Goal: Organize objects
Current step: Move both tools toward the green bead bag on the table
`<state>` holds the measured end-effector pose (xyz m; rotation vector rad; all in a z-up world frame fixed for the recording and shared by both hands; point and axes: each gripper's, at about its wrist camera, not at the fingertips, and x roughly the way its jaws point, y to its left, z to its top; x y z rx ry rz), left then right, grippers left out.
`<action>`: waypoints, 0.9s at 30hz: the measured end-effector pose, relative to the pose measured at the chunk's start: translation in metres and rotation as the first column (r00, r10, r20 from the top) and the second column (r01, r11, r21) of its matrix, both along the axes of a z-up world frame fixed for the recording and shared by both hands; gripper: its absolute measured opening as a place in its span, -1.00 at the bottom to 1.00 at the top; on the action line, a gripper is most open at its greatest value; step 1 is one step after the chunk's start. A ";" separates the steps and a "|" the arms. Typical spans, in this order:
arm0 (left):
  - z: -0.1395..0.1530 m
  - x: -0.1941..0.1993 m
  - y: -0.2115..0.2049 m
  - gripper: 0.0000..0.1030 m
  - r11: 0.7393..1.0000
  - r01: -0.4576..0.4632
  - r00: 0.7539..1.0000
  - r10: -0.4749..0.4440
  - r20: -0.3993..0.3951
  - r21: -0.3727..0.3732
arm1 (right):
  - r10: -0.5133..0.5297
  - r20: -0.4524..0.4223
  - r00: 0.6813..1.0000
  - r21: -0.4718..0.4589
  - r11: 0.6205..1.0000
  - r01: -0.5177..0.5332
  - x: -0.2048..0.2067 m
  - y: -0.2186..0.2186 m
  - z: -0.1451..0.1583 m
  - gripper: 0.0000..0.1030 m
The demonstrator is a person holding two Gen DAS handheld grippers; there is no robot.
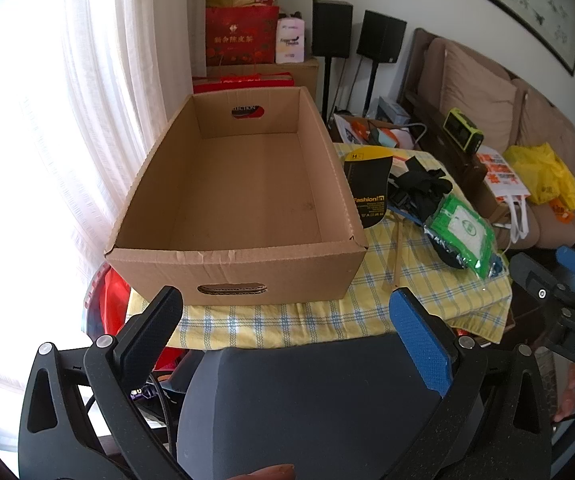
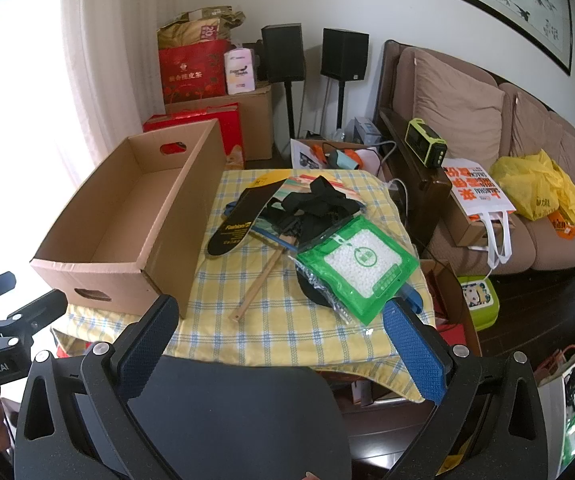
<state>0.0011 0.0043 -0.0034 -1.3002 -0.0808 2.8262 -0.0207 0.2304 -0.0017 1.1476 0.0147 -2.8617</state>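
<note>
Jaws of the left gripper (image 1: 287, 312) are seen spread as wide as they go, with nothing between the pads and nothing touched. It is held above the near edge of the table, tilted down toward the cardboard box (image 1: 239, 196), which stands directly ahead on the yellow checked tablecloth (image 1: 367, 312), its open top empty and a hand slot cut in the near wall.

The right gripper (image 2: 281, 316) is likewise fully spread and empty, held short of the table edge. Ahead of it and slightly right, near its blue finger pad, a green pouch of white beads (image 2: 361, 266) is laid over a dark object. Farther back, a black insole (image 2: 233, 232), a tangle of black straps (image 2: 319, 204) and a wooden-handled fan (image 2: 265, 276) are piled beside the box (image 2: 127, 220), which is seen to the left. All of these lie apart from both grippers.
</note>
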 end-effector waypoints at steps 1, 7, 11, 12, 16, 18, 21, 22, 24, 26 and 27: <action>0.000 0.000 0.000 1.00 1.000 0.001 1.000 -0.001 0.000 0.000 | 0.000 0.000 1.000 0.000 1.000 0.000 0.000 0.000 0.000 1.00; -0.002 -0.001 0.001 1.00 1.000 0.000 1.000 0.000 0.003 -0.002 | -0.004 0.001 1.000 0.001 1.000 0.004 -0.001 0.003 -0.001 1.00; -0.004 -0.003 0.003 1.00 1.000 0.000 1.000 0.000 0.004 -0.010 | -0.013 0.003 1.000 0.000 1.000 0.013 -0.002 0.009 -0.003 1.00; -0.005 -0.003 0.004 1.00 1.000 0.000 1.000 0.000 0.003 -0.013 | -0.015 0.004 1.000 0.000 1.000 0.015 -0.003 0.008 -0.004 1.00; -0.007 -0.007 0.010 1.00 1.000 0.009 1.000 -0.009 0.004 -0.023 | -0.030 0.007 1.000 -0.001 1.000 0.030 -0.003 0.014 -0.004 1.00; -0.008 -0.009 0.013 1.00 1.000 0.015 1.000 -0.015 0.004 -0.028 | -0.036 0.008 0.999 -0.002 0.999 0.036 -0.004 0.016 -0.005 1.00; -0.009 -0.013 0.017 1.00 0.999 0.042 0.999 -0.042 -0.003 -0.021 | -0.047 0.011 0.999 0.001 0.999 0.047 -0.006 0.021 -0.006 1.00; -0.009 -0.015 0.020 1.00 0.998 0.060 0.998 -0.061 -0.009 -0.021 | -0.052 0.012 0.999 0.002 0.999 0.052 -0.007 0.023 -0.007 1.00; -0.011 -0.018 0.028 1.00 0.994 0.104 0.994 -0.105 -0.026 -0.034 | -0.064 0.016 0.998 0.001 0.998 0.064 -0.010 0.029 -0.009 1.00; -0.013 -0.021 0.038 1.00 0.988 0.139 0.989 -0.142 -0.041 -0.073 | -0.076 0.028 0.997 0.003 0.997 0.076 -0.013 0.036 -0.012 1.00; -0.013 -0.022 0.042 1.00 0.985 0.149 0.987 -0.153 -0.045 -0.082 | -0.080 0.033 0.996 0.005 0.997 0.080 -0.015 0.039 -0.014 1.00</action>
